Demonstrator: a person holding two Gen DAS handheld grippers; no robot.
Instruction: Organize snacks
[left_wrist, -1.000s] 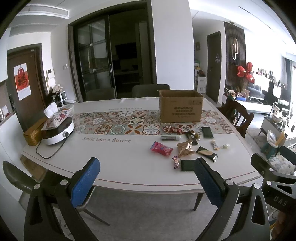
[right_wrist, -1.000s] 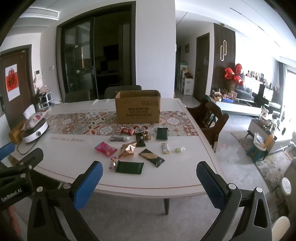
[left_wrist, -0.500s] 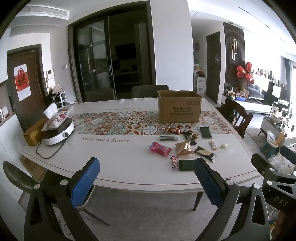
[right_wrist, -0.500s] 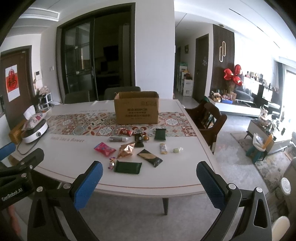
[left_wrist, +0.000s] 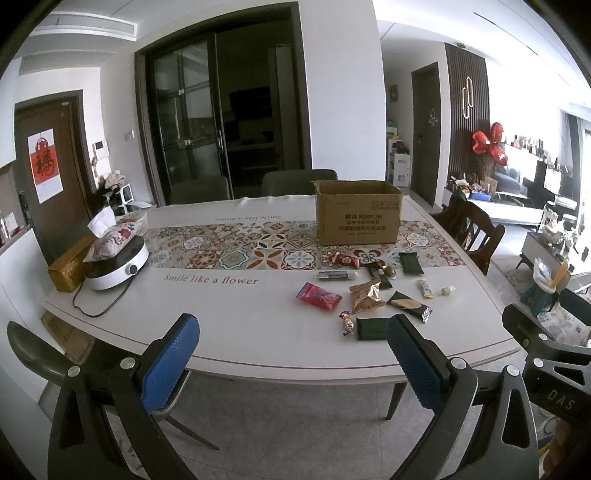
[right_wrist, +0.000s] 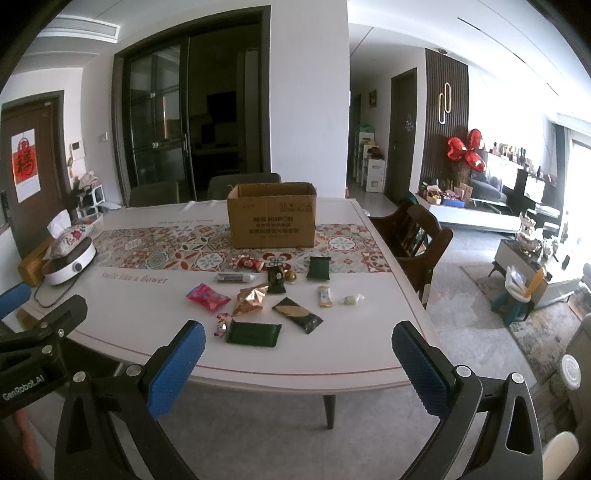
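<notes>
Both grippers held off the near edge of the white dining table, nothing gripped. Left gripper jaws wide apart, blue pads empty; right gripper same, jaws spread wide, blue pads empty, over the floor just short of the table edge. Snacks lie scattered on the table's right-front area, in front of an open cardboard box that stands upright on the patterned tile-print runner. Nearest the edge: flat dark green packet, with a small purple-wrapped candy just beside it on the left. Behind those: pink/red packet, crumpled gold foil bag, and a dark green packet with a gold leaf-like print lying diagonal. Further right: small yellow-orange bar and a pale green wrapped candy, near each other but apart. Closer to the box: clear-ended dark stick pack, red wrapped snack on the runner edge, small black packet with a gold round candy just beside it, and another dark green pouch. Box interior not visible from here. Table's far left: white round electric cooker with a floral tissue pouch on top, cord trailing toward the front, and a woven yellow box beside it. Dark wooden chair at the table's right side. The left gripper's body shows at the left edge of the right wrist view.
</notes>
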